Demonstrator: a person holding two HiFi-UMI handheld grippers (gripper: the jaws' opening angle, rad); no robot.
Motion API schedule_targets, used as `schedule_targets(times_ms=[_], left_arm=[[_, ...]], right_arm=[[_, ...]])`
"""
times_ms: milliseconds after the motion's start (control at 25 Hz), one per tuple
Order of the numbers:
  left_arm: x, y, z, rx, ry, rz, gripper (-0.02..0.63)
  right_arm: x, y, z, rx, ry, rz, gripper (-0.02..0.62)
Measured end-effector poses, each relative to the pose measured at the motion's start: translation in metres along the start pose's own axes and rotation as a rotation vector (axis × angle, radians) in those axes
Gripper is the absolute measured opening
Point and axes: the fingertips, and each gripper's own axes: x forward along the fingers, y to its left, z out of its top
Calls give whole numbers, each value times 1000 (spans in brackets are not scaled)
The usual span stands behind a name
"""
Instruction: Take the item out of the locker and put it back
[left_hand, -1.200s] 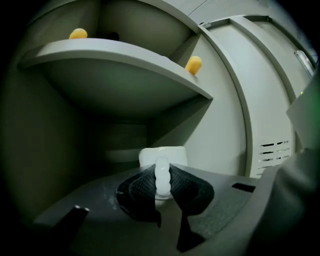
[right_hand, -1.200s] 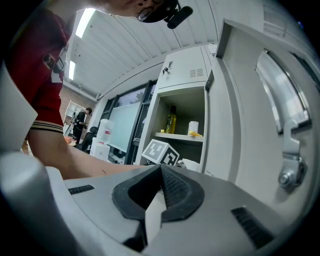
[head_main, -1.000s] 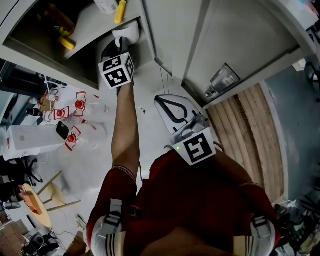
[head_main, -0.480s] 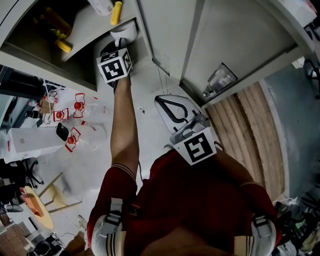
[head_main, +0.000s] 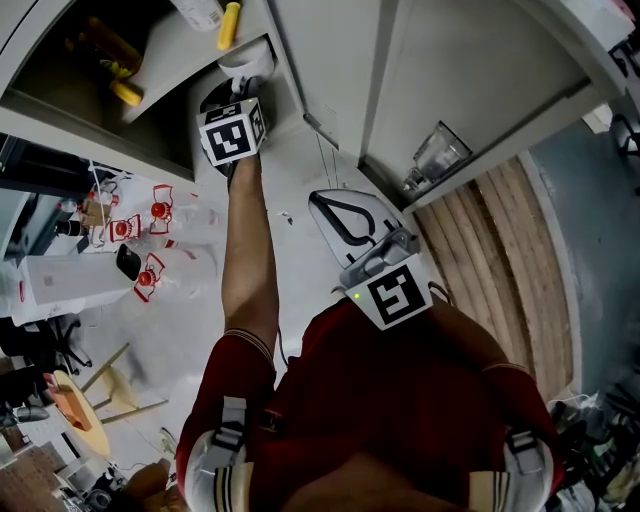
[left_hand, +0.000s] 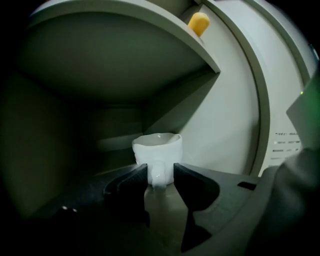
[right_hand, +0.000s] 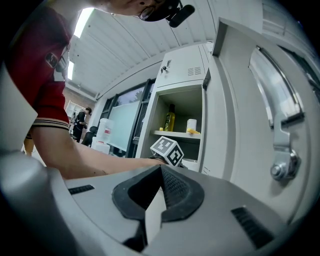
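Inside the locker (left_hand: 235, 100), on the floor of its lower compartment, the white cup (left_hand: 157, 145) stands upright. Its handle sits between the jaws of the left gripper (left_hand: 160, 172), which are opening and do not pinch it. We judge the put-back nearly finished: all we see left is to draw that gripper out clear. Only the left gripper view shows the handle and the gap beside it; from the head view we get just the cup's rim past the marker cube (head_main: 233, 135). The right gripper (right_hand: 160, 170) hangs near our chest, clamped shut on nothing.
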Motion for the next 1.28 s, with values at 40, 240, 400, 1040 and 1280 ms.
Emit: schedule_targets(times_ms=[40, 240, 400, 1040, 1280], left_arm=[[-1, 0, 0, 4, -6, 0, 147], [-12, -7, -2, 17, -39, -14, 160], [-25, -10, 4, 15, -79, -25, 160], [-111, -50, 30, 35, -268, -122, 149], [-144, -62, 29, 5, -326, -128, 113]], right_arm=[[0, 0, 0, 0, 1, 1, -3], [-2, 2, 0, 5, 1, 4, -3], [-4, 4, 1, 3, -6, 6, -3], [-9, 5, 20, 21, -89, 39, -3], [-11, 5, 28, 55, -136, 44, -3]])
